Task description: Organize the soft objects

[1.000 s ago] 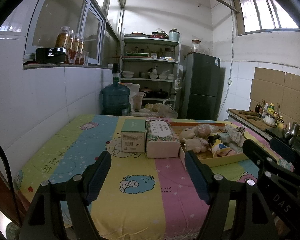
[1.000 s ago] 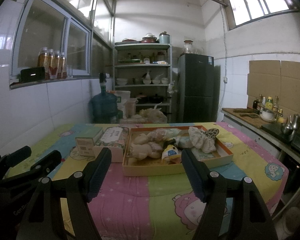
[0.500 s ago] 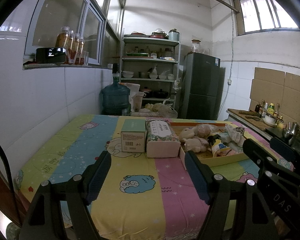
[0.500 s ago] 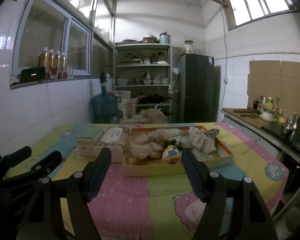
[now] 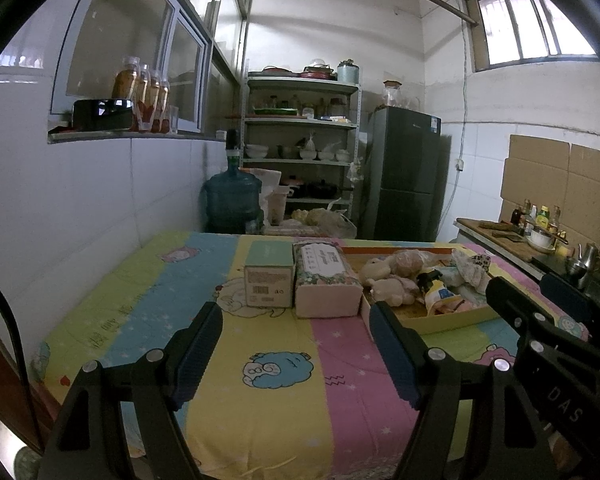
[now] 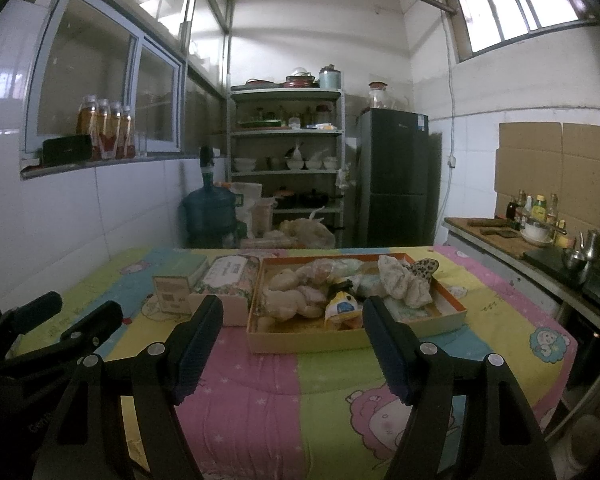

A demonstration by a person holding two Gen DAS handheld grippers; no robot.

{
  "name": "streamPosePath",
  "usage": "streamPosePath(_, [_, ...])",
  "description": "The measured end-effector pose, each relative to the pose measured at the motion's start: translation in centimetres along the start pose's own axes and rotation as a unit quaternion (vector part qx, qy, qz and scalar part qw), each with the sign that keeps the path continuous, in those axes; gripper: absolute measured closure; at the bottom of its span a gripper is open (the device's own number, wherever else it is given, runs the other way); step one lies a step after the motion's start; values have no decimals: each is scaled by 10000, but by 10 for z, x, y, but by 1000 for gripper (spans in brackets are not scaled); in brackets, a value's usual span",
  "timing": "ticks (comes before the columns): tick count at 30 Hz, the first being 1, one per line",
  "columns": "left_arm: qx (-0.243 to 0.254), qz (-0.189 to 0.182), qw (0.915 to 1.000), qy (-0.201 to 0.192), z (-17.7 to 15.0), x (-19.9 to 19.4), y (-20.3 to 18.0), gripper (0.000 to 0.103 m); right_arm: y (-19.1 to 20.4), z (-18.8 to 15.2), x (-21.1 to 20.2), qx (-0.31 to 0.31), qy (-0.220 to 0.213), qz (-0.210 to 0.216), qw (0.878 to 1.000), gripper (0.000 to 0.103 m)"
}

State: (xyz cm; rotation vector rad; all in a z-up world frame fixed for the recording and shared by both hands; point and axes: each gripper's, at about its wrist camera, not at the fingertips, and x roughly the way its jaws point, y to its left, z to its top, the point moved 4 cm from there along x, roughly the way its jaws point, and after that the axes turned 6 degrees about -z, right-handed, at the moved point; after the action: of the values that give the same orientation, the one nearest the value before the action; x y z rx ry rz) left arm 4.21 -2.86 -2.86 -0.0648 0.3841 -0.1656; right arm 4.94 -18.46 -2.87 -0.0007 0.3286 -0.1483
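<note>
A shallow cardboard tray (image 6: 356, 340) (image 5: 448, 320) lies on a table covered with a striped cartoon cloth (image 5: 260, 400). It holds several soft things: a beige plush toy (image 6: 288, 304) (image 5: 388, 284), a yellow and blue plush (image 6: 342, 306), pale cloths (image 6: 404, 284). Left of the tray lie a floral tissue pack (image 5: 324, 280) (image 6: 228, 276) and a green-topped carton (image 5: 270, 278) (image 6: 176, 288). My left gripper (image 5: 292, 328) is open over the cloth, short of the tissue pack. My right gripper (image 6: 292, 320) is open before the tray's near wall. Nothing is between either pair of fingers.
A white tiled wall runs along the table's left side. Behind the table stand a blue water jug (image 5: 230, 204), a metal shelf with dishes (image 5: 300, 140) and a dark fridge (image 5: 404, 176). A counter with bottles and a kettle (image 6: 540, 236) lies to the right.
</note>
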Motion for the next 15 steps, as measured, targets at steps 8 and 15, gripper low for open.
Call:
streamPosePath(8, [-1, -4, 10000, 4, 0, 0, 0, 28, 0, 0, 1, 1, -1, 2, 10000, 29])
streamPosePath(15, [-3, 1, 10000, 0, 0, 0, 0, 28, 1, 1, 2, 0, -9, 5, 10000, 29])
